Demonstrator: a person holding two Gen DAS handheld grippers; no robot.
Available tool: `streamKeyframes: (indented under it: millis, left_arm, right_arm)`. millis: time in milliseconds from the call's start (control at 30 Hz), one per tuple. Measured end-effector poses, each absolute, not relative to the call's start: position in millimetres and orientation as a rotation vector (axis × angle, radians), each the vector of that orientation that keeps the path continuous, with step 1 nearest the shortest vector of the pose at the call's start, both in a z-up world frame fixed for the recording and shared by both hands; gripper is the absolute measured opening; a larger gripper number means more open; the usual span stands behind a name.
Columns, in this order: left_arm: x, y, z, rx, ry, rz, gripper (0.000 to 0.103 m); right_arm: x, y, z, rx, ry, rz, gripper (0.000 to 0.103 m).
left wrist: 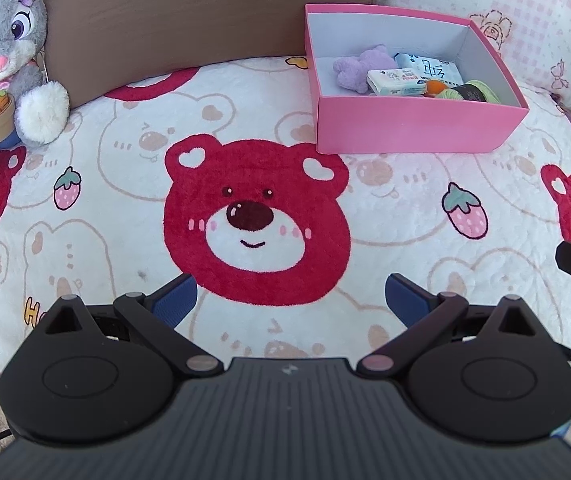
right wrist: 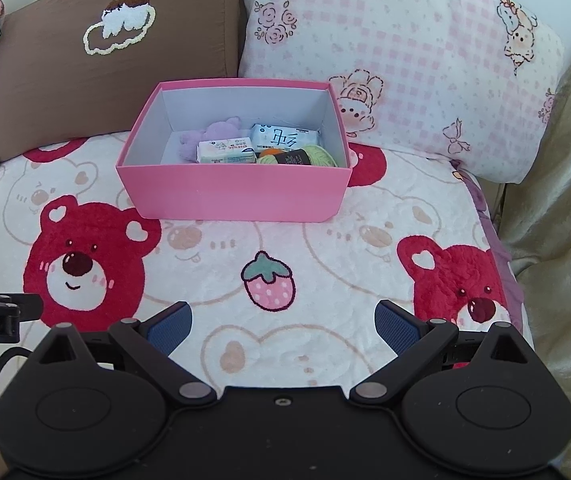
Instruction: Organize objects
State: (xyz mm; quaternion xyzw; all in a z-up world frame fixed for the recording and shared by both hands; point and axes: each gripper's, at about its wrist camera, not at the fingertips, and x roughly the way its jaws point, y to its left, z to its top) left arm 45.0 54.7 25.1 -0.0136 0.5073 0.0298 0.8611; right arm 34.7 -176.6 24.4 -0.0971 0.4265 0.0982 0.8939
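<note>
Sitting on the bear-print blanket (right wrist: 293,240), just in front of the brown cushion (right wrist: 85,92) and the pink checked pillow (right wrist: 405,60), the pink box (right wrist: 233,192) holds everything already gathered: a purple plush toy (right wrist: 213,134), two tissue packs (right wrist: 225,151), (right wrist: 285,136) and a green yarn ball (right wrist: 321,156) with an orange piece (right wrist: 269,153) beside it. These all look light and soft; the plush and yarn should squash under a pinch, while the film-wrapped packs may slip, so a hold across their short sides seems best. The box looks like thin card, likely to flex if lifted by one wall.

Both the left gripper (left wrist: 289,300) and the right gripper (right wrist: 283,324) hover over the blanket with jaws spread wide, pinching nothing. A grey rabbit plush (left wrist: 1,60) leans against the cushion, well apart from the box.

The near wall hides the box floor, the yarn's dark label is unreadable, and the rabbit is cut off at the frame edge.
</note>
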Motion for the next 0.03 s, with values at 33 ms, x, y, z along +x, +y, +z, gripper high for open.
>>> streamKeyframes:
  millis: [33]
  left_arm:
    - [44.6,55.0,25.1,-0.031,1.064,0.061,0.102]
  right_arm:
    - [34.9,-176.9,24.2,-0.205,0.884,0.205,0.1]
